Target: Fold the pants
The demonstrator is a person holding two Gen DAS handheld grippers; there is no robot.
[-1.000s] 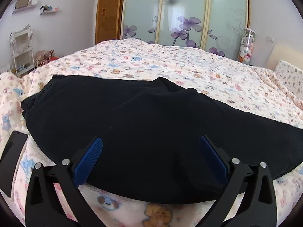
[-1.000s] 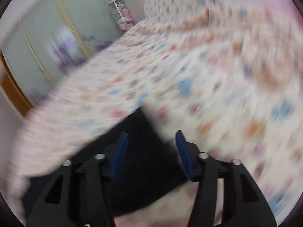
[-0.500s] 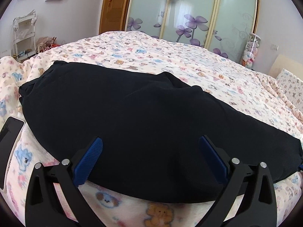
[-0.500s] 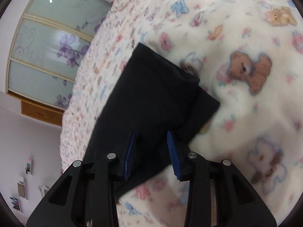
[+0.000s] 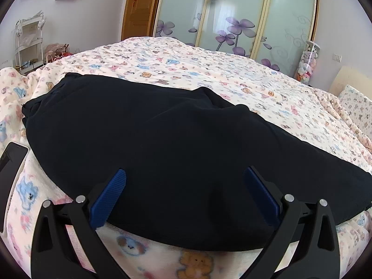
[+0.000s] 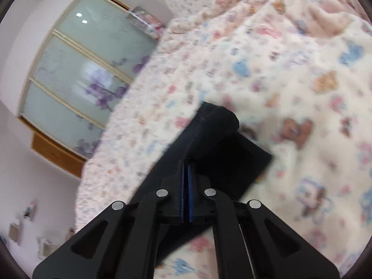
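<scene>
Black pants lie flat across the bed, folded lengthwise, waist end at the left. My left gripper is open, its blue pads hovering over the near edge of the pants around mid-length. In the right wrist view, the leg end of the pants is bunched and lifted. My right gripper is shut on that fabric near the hem.
The bed is covered by a cream blanket with bear prints. A dark phone lies at the left next to the pants. A pillow is at the far right. Sliding wardrobe doors stand behind the bed.
My right gripper closed on the leg end of the pants and raised it a little. My left gripper stayed open over the near edge, the view shifting slightly.
</scene>
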